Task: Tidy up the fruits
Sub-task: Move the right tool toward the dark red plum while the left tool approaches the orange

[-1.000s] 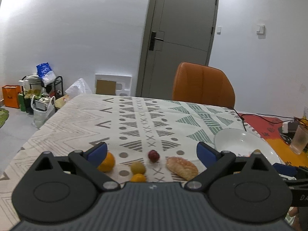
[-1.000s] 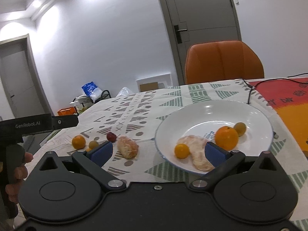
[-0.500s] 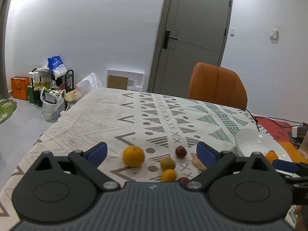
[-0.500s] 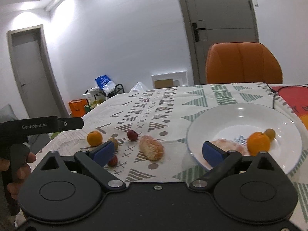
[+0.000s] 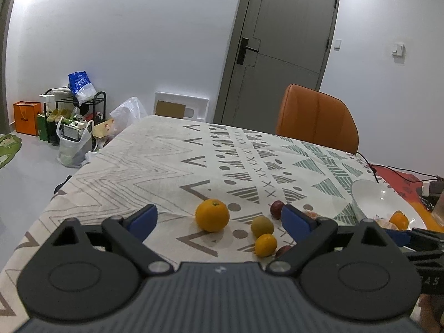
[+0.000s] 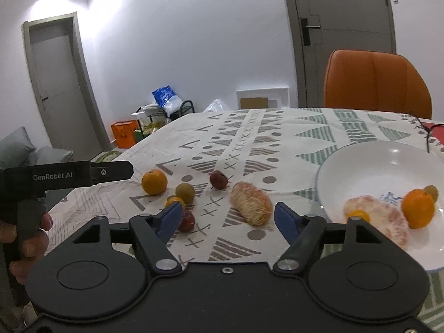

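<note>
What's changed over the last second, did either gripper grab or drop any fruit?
No grab, no drop. Both views swung left: the right gripper went from facing the plate to facing the peeled segment on the cloth, and the left gripper now frames the big orange. Both were open and empty throughout. The loose fruit and the fruit on the plate look unmoved.

We swing both views left: the orange (image 5: 212,215) drifts toward frame center, the plate (image 6: 369,161) slides to the right edge.
</note>
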Motion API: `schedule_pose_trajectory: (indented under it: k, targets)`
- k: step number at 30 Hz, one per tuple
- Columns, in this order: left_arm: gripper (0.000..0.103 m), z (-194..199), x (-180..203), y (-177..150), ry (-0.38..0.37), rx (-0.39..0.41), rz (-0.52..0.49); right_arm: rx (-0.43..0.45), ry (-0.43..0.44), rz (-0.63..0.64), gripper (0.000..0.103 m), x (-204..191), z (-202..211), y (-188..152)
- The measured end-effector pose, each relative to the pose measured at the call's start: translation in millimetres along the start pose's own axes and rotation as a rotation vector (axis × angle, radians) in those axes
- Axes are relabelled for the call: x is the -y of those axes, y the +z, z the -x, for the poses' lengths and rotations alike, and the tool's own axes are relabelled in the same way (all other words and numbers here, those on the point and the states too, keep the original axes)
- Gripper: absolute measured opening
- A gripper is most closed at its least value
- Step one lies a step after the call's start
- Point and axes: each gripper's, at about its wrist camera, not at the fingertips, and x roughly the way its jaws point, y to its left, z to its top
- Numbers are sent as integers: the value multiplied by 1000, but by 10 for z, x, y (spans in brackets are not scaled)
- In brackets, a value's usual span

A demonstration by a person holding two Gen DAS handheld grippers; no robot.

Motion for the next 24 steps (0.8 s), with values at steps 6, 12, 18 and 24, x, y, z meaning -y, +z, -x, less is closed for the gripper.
schedule_pose_trajectory:
  k: [6,12,18,24]
  targets:
    - [91,-88,-93,-39,-15,-22,13,-38,20,24,63,-109,-166,11]
    - [81,-170,-169,-57,-31,-47,25,-78,49,33,49,-192,-335,5]
    - [78,-236,-225,-73,-40,-62,39,-108,72,46,46,-280,-475,0]
    - [75,-302,-247,-69,-46,-73,48,-133,87,53,29,-313,-617,-21]
